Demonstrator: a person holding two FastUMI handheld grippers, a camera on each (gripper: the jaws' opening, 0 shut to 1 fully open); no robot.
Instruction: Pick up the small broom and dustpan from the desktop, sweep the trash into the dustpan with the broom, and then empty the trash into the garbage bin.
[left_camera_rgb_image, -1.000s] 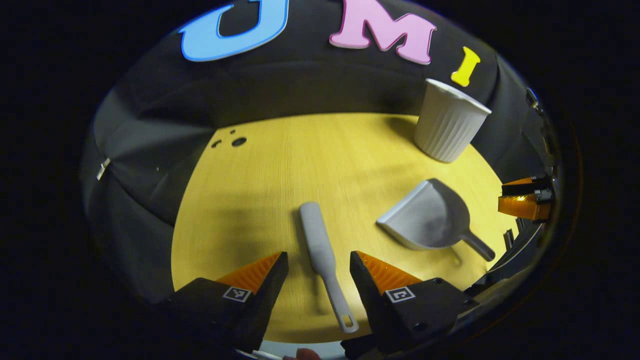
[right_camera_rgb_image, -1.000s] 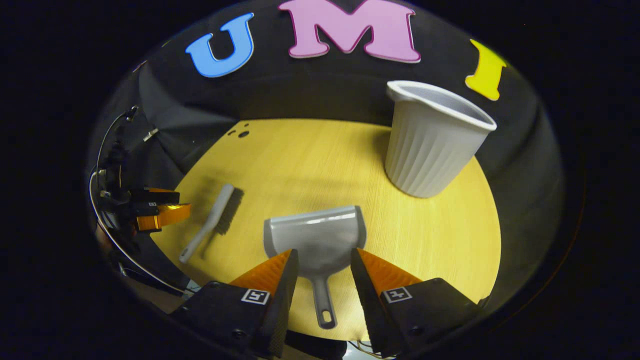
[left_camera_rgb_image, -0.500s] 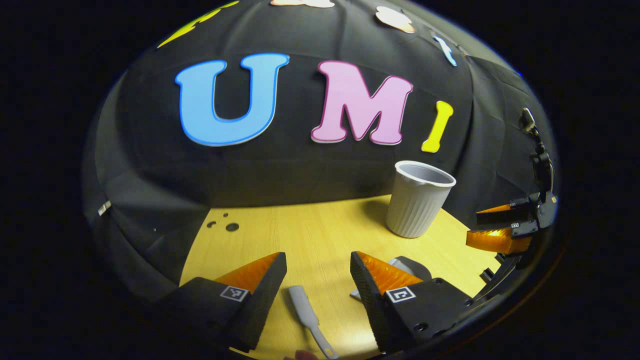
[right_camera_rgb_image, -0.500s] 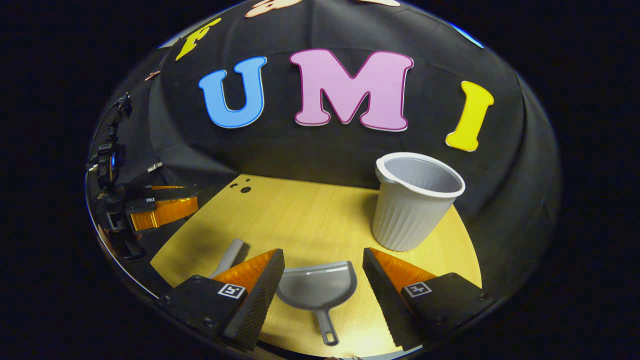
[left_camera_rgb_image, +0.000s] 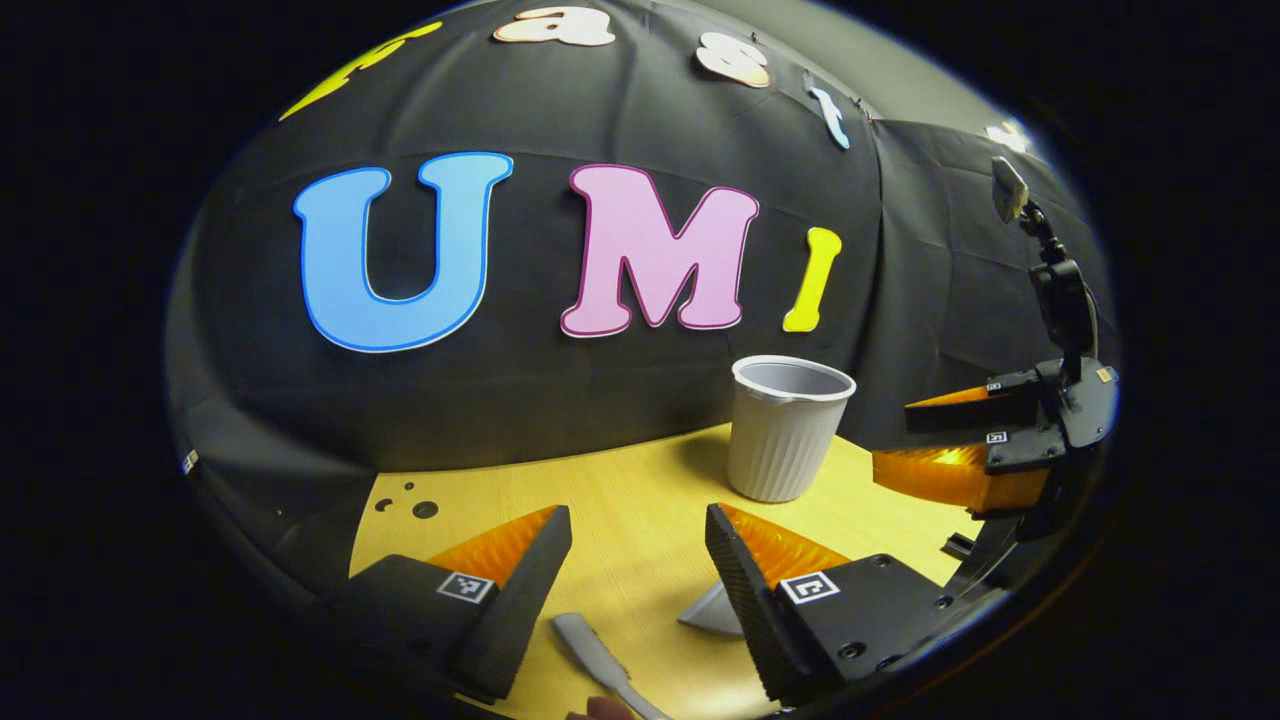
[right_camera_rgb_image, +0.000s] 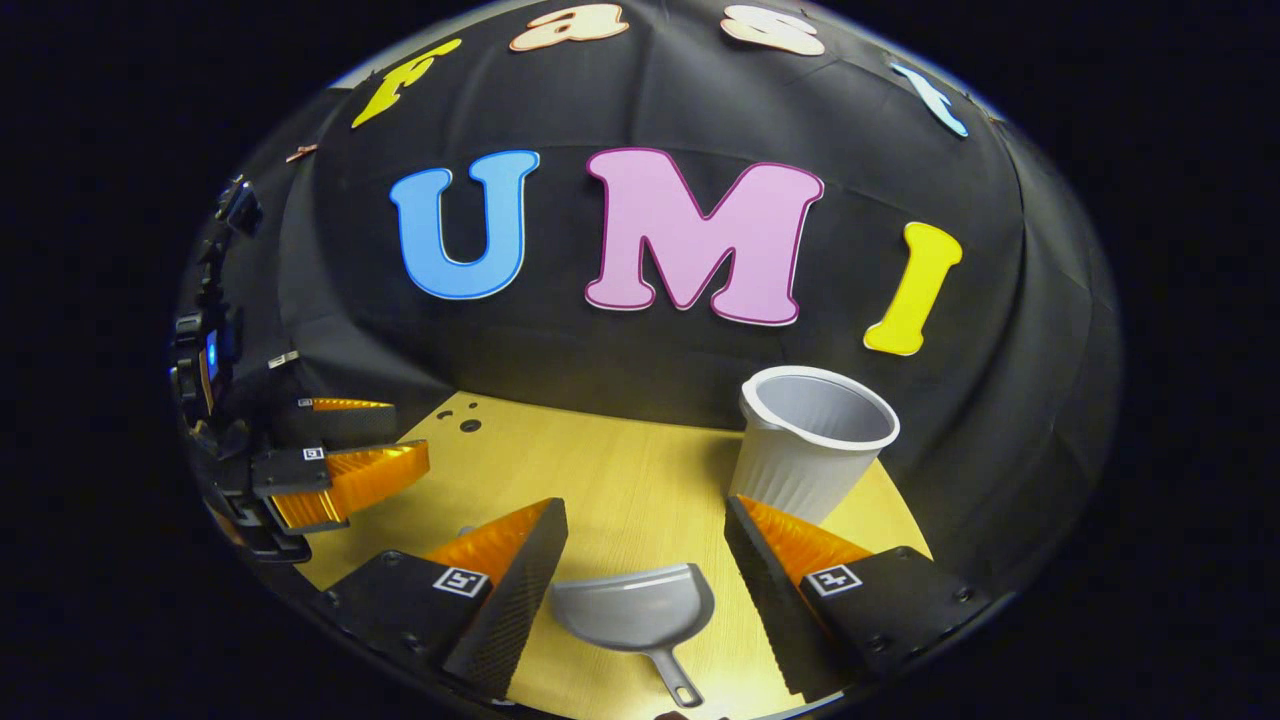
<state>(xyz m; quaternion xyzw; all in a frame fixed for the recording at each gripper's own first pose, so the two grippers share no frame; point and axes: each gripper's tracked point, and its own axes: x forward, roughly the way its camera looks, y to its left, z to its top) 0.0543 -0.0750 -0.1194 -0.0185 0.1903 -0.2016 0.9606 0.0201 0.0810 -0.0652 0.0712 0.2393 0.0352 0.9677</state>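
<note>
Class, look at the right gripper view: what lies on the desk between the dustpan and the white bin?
Nothing: bare desk separates the dustpan from the bin in the right gripper view.

Readable text: none that I can make out.
Left hand-held gripper (left_camera_rgb_image: 638, 515): 1 small coded square (left_camera_rgb_image: 464, 587) on each of my 2 fingers, a block pattern with no letters or digits.
Right hand-held gripper (right_camera_rgb_image: 645, 503): the same kind of square on each finger, a pattern and not legible writing.
</note>
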